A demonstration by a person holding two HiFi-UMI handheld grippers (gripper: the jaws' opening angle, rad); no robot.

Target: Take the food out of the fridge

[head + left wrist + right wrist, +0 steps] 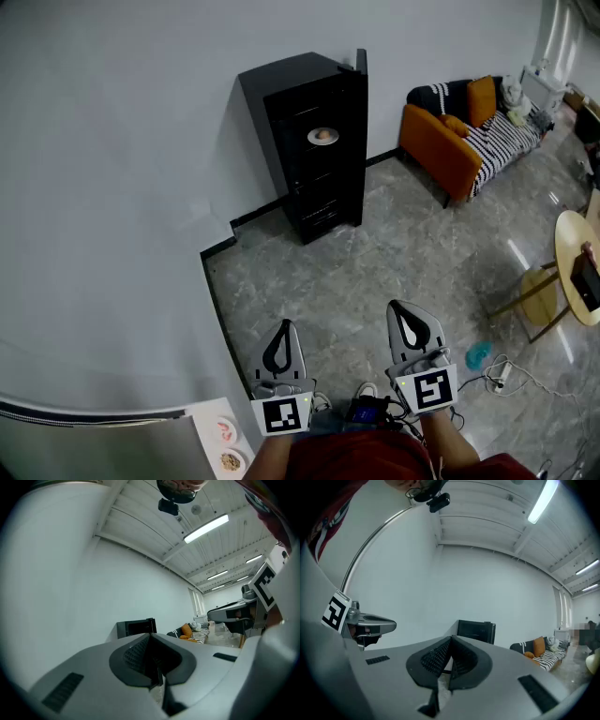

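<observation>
No legible words or numbers, apparently only coded square markers, on left cube, on right cube

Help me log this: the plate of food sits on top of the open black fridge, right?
No. The head view shows the plate of food on a shelf inside the open black fridge, not on top.

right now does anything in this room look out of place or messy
The black fridge stands with its door open, a plate of food showing inside. On the floor at lower right, a power strip with loose white cable sprawls beside a teal object, a possible trip hazard. Nothing looks spilled or broken.
</observation>
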